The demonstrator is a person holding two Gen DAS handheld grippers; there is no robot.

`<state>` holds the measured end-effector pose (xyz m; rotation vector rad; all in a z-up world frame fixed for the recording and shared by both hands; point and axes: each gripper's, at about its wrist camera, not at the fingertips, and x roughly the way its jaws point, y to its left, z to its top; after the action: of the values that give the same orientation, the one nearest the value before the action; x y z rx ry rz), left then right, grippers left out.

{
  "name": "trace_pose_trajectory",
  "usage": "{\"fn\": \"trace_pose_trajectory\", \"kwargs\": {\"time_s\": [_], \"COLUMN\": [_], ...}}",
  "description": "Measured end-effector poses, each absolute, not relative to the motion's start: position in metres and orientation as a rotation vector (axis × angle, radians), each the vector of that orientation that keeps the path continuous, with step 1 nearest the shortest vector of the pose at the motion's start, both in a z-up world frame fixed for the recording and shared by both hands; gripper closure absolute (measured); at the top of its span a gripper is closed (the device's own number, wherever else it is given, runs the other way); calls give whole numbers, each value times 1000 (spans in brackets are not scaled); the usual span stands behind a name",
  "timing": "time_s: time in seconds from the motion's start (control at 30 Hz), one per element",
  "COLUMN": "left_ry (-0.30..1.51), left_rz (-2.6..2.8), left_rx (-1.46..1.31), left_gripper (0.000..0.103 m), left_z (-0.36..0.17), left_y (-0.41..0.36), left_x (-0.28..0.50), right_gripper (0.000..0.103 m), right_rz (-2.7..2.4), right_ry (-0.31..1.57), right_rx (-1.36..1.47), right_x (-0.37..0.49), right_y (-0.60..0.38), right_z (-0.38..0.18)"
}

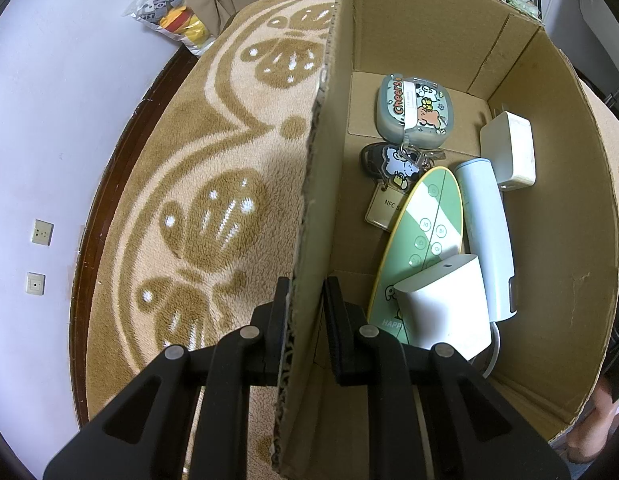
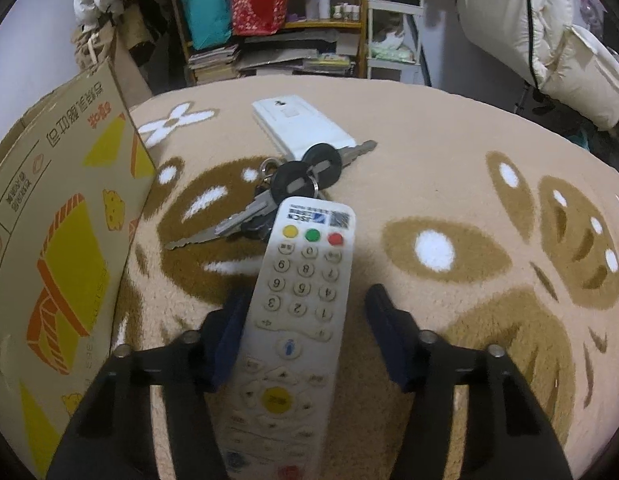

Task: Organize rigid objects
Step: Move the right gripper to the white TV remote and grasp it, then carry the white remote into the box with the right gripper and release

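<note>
Under your work lies a fluffy, deep-pile blanket, matt and rough. Your box is plain corrugated cardboard, dull brown with a ragged cut edge. The remote looks like smooth matt plastic with rubbery buttons. The keys are dull grey metal with black plastic heads. The fingers you see are matt black plastic.

Your left wrist cam sits right on the box wall, looking steeply down along it, so you get the rug on one side and the box's inside on the other, super close. Your right wrist cam tilts down over the rug with the remote right up close. Both views share the rug and the box.
</note>
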<state>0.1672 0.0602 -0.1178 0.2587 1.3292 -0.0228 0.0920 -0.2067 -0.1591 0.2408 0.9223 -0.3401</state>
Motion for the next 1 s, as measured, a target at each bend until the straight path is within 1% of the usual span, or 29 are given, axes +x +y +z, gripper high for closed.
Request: {"fn": "trace_pose_trajectory", "kwargs": {"time_s": [0.03, 0.07, 0.2, 0.57, 1.0], "left_ry": [1329, 1330, 1329, 1330, 1332], "left_rz": [-23, -23, -23, -22, -25], "left_rx": [258, 257, 259, 259, 249], "left_gripper": [87, 87, 87, 87, 87], "left_z": [-118, -118, -118, -118, -118], "left_y": [60, 61, 60, 60, 61], "left_x": [167, 167, 167, 167, 169], "right_gripper": [54, 58, 59, 59, 59], "right_rz": [-346, -352, -312, -305, -305], "right_ry": [919, 917, 909, 887, 836], "right_rx": [241, 242, 286, 277, 331], "right_x": [91, 90, 84, 85, 74], "right_y": [-209, -211, -221, -221, -226], "right_z": [-159, -159, -158, -158, -141]}}
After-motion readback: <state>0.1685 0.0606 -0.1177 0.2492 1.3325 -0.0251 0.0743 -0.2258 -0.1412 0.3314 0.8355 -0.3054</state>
